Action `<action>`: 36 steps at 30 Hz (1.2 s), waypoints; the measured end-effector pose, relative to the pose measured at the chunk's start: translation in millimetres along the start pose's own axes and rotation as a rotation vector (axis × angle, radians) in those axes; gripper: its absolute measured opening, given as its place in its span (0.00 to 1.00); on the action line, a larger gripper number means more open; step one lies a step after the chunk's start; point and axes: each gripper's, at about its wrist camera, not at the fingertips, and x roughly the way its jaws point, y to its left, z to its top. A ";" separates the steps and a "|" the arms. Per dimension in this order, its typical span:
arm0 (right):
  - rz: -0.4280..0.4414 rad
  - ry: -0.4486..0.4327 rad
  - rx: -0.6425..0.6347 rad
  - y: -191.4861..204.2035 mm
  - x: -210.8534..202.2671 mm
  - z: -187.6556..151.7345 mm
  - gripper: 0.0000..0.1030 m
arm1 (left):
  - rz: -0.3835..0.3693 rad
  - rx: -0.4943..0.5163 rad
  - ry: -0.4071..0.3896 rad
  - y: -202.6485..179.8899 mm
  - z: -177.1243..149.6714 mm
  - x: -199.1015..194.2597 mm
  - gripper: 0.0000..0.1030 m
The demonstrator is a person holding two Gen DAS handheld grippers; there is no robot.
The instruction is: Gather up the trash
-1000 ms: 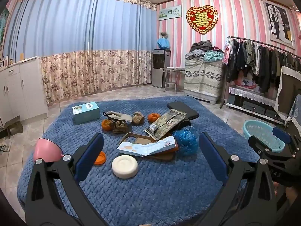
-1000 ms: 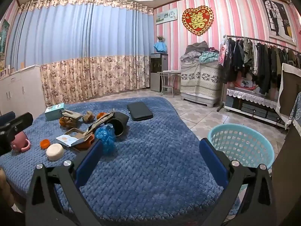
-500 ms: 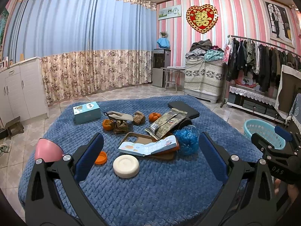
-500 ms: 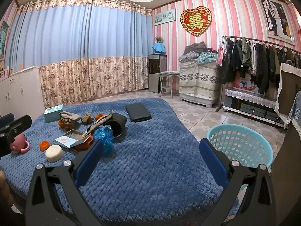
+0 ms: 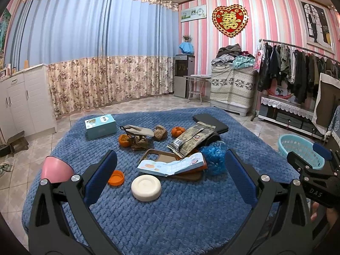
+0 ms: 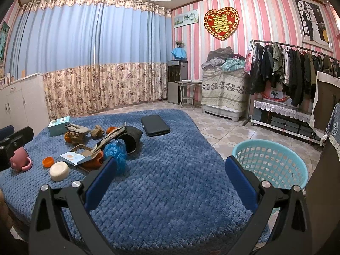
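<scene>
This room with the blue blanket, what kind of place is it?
Most likely a lived-in bedroom in a home. A clothes rack full of jackets lines the pink striped wall, long curtains cover another, and a red heart decoration hangs above folded bedding.

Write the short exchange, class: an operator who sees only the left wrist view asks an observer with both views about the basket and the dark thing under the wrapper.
Operator: Is anything in the basket yet?
Observer: In the right wrist view its inside is open to sight, and no trash shows in it.
Operator: What is the dark thing under the wrapper?
Observer: A black round pot lying on its side, with its open mouth towards the basket side.
</scene>
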 end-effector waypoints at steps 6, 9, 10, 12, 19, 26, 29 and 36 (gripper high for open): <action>-0.001 0.001 -0.001 0.5 0.2 -0.1 0.96 | -0.001 0.003 0.001 -1.3 -0.3 1.1 0.95; -0.002 0.002 -0.002 0.2 1.1 -1.1 0.96 | 0.001 0.004 0.002 -1.7 -0.2 1.4 0.95; -0.002 0.003 -0.002 1.2 1.2 -1.1 0.96 | 0.001 0.003 0.002 -1.6 -0.1 1.3 0.95; -0.003 0.002 -0.002 1.8 1.3 -1.1 0.96 | 0.001 0.003 0.004 -2.0 -0.2 1.6 0.95; -0.001 0.003 -0.003 1.5 1.5 -1.1 0.96 | 0.003 0.002 0.004 -0.3 -1.6 4.2 0.95; -0.003 0.002 -0.003 1.6 1.6 -1.1 0.96 | 0.004 -0.001 0.006 3.3 -1.9 5.6 0.95; -0.002 0.003 -0.004 2.3 1.6 -0.9 0.96 | 0.004 -0.002 0.006 2.9 -1.7 5.8 0.95; -0.004 0.004 -0.004 0.3 -0.1 -2.2 0.96 | 0.005 0.000 0.009 4.8 -3.2 5.4 0.95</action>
